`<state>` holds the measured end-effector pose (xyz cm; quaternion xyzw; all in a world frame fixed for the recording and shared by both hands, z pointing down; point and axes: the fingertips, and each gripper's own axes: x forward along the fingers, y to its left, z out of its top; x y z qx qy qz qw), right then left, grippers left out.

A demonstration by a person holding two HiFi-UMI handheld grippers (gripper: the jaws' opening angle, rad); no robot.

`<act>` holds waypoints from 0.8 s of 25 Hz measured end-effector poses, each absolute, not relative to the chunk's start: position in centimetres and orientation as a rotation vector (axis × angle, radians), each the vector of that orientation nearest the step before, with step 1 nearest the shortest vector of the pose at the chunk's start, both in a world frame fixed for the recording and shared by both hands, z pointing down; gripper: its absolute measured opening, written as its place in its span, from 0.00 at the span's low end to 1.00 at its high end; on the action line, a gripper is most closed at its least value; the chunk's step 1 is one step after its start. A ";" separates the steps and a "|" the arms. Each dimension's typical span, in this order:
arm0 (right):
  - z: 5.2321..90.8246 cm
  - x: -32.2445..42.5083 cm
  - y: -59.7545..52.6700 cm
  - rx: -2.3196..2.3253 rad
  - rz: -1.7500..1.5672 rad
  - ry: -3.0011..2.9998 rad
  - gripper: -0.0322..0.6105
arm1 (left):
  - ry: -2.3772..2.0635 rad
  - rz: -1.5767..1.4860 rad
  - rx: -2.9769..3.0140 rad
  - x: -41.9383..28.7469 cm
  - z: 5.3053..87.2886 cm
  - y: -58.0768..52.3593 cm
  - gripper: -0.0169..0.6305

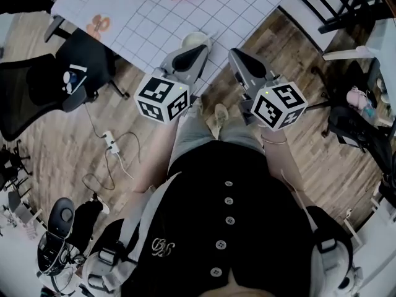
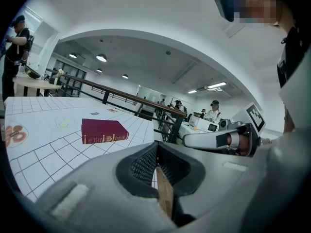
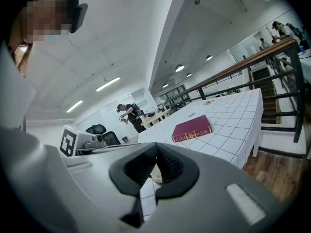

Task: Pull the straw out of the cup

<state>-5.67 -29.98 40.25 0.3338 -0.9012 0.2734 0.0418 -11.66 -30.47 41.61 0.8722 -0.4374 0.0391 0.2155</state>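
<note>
cup (image 1: 193,39) on table (image 1: 142,17), just beyond left tool (image 1: 200,48)

This is an open-plan office or lab floor. Ahead of the left hand-held gripper (image 2: 156,152), a surface (image 2: 43,149) under white grid-ruled cloth runs up to a dark railing (image 2: 121,97). Beyond the railing, people (image 2: 212,111) are at desks with screens, under ceiling strip lights (image 2: 214,86). To the left of that gripper, on the wood floor (image 1: 55,159), are a black office chair (image 1: 37,85) and a power strip (image 1: 111,142) with trailing cable.
</note>
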 end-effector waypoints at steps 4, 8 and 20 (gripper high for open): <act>41.0 -5.4 -30.2 1.059 0.865 -2.732 0.05 | -1.199 0.175 2.437 -11.8 42.4 -31.4 0.02; 41.8 -5.5 -30.5 1.082 0.892 -2.714 0.05 | -1.180 0.252 2.457 -11.7 43.4 -32.2 0.05; 43.6 -5.4 -32.4 1.190 0.948 -2.658 0.05 | -1.144 0.521 2.505 -12.3 46.3 -34.2 0.21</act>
